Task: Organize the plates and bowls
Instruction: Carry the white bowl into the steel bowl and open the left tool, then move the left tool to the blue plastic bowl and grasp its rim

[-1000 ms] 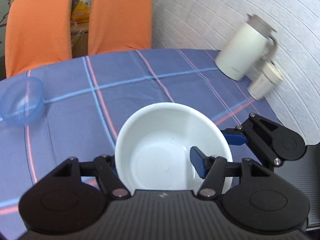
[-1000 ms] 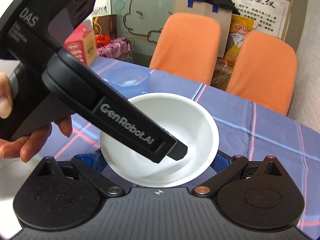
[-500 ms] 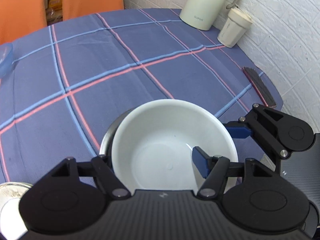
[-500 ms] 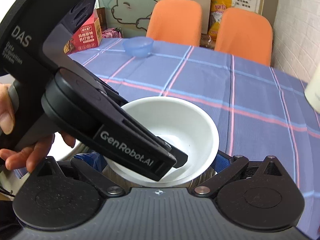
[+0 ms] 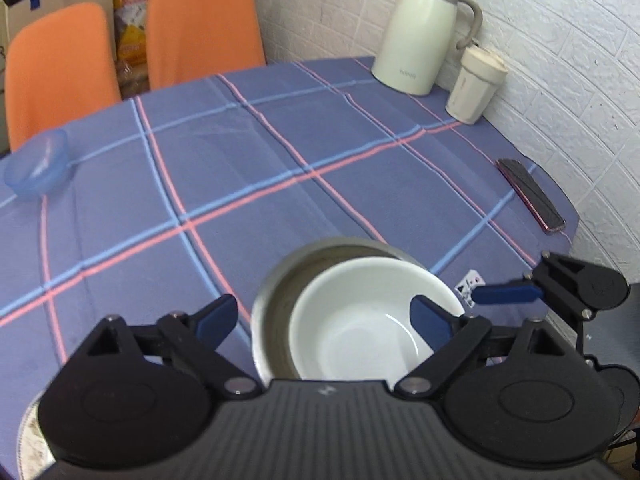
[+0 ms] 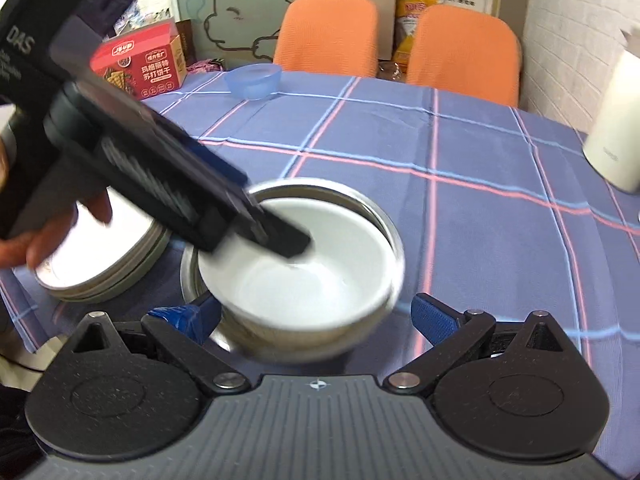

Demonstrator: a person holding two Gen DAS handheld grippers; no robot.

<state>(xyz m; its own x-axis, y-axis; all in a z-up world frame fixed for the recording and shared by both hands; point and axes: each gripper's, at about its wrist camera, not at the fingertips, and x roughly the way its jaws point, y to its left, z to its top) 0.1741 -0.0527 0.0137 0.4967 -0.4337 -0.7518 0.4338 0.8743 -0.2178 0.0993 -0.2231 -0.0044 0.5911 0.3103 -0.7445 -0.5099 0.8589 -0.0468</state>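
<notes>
We see the round white plastic bowl [image 5: 372, 320] sitting nested inside a larger round stainless-steel bowl [image 5: 280, 300], tilted a little toward one side of it; both rest near the front edge of the table covered in a blue cloth with pink and pale-blue stripes [image 5: 248, 168].

Left gripper [image 5: 324, 318] — jaws opening and already wide. One blue pad is outside the steel rim and the other is over the white bowl's inner wall; we cannot tell whether that pad touches it. In the right wrist view this gripper's body crosses the picture, blurred, its tip down inside the white bowl.

Right gripper [image 6: 316, 316] — jaws closing but wide, its blue pads on either side of the nested bowls and clear of them.

A stack of shallow metal plates [image 6: 100, 264] lies just beside the steel bowl, partly behind a hand [image 6: 48, 236] that grips the left gripper. A small translucent blue plastic bowl [image 6: 253, 80] stands well apart at the far side of the table.
</notes>
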